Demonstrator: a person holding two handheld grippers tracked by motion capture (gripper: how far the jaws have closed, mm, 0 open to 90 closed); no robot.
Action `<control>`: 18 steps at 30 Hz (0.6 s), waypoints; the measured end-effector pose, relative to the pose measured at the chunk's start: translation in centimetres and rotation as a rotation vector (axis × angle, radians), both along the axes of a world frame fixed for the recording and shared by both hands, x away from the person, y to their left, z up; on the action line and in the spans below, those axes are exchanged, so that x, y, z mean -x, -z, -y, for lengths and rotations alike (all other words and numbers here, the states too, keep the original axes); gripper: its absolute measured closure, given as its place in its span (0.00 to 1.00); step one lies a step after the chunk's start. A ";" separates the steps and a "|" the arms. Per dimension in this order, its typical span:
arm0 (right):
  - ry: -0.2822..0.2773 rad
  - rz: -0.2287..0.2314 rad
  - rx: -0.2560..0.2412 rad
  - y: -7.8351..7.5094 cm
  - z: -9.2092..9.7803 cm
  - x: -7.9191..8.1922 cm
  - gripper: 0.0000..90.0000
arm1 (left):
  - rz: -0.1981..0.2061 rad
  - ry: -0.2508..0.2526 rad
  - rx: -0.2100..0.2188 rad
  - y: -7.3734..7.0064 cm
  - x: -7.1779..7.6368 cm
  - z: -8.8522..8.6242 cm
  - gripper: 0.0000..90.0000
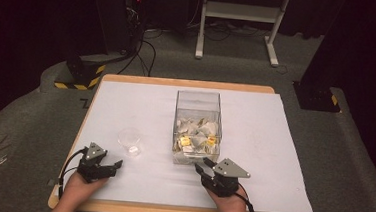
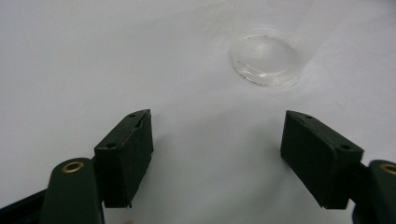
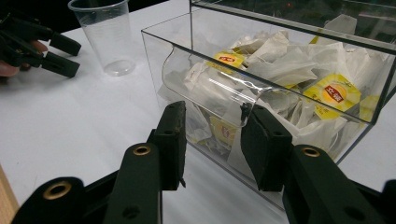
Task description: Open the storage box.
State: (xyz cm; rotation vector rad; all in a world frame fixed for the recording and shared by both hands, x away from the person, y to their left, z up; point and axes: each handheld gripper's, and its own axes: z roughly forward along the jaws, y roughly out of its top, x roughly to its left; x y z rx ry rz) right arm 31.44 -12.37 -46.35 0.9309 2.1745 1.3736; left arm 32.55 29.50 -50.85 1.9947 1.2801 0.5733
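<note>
Seemingly the approach step: the right hand-held gripper [image 3: 212,144], half open and empty, faces the clear box of tea bags [image 3: 280,79] at frame centre. Next, reach into its front opening. The left hand-held gripper [image 2: 217,154], wide open and empty, points at the plastic cup [image 2: 266,56], upper right.

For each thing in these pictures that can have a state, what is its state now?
plastic cup: upright, empty, standing free on the table.
clear box: open at the top, partly filled with tea bags.
left gripper: open, holding nothing, jaws pointing towards the cup.
right gripper: open, holding nothing, jaws at the box's front wall.
</note>
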 end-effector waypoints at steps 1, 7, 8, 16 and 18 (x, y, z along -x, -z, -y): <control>-0.002 0.002 0.004 0.0 0.0 0.1 0.68 | 0.000 0.000 0.000 0.0 0.0 0.0 0.28; -0.012 0.004 0.003 0.0 0.2 0.9 0.69 | 0.000 0.000 0.000 0.0 0.0 0.0 0.28; -0.012 0.004 0.003 0.0 0.2 0.9 0.69 | 0.000 0.000 0.000 0.0 0.0 0.0 0.28; -0.004 -0.002 -0.003 0.0 0.6 1.6 0.64 | 0.000 0.000 0.000 0.0 0.0 0.0 0.28; 0.004 -0.001 -0.020 -0.2 1.0 1.9 0.64 | 0.001 0.000 0.000 0.0 0.0 0.0 0.28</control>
